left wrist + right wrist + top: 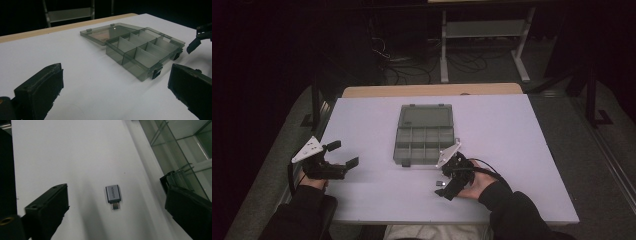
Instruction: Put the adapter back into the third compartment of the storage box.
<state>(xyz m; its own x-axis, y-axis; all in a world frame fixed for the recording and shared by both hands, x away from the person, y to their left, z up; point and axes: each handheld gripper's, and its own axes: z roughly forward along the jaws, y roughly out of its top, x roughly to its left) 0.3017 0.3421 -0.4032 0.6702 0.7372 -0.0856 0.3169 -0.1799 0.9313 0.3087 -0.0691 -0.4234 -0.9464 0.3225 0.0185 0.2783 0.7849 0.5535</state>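
While flat on table [62, 150], adapter [113, 194] — plug toward camera.

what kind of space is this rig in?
Probably a lab or data-collection workroom, not a home: a bare white tabletop against dark surrounds, loose cables on the floor behind it, and a metal equipment stand at the back.

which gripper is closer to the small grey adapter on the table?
Right. The right gripper hangs over the adapter, open jaws on either side of it. The left gripper is far off across the table, open.
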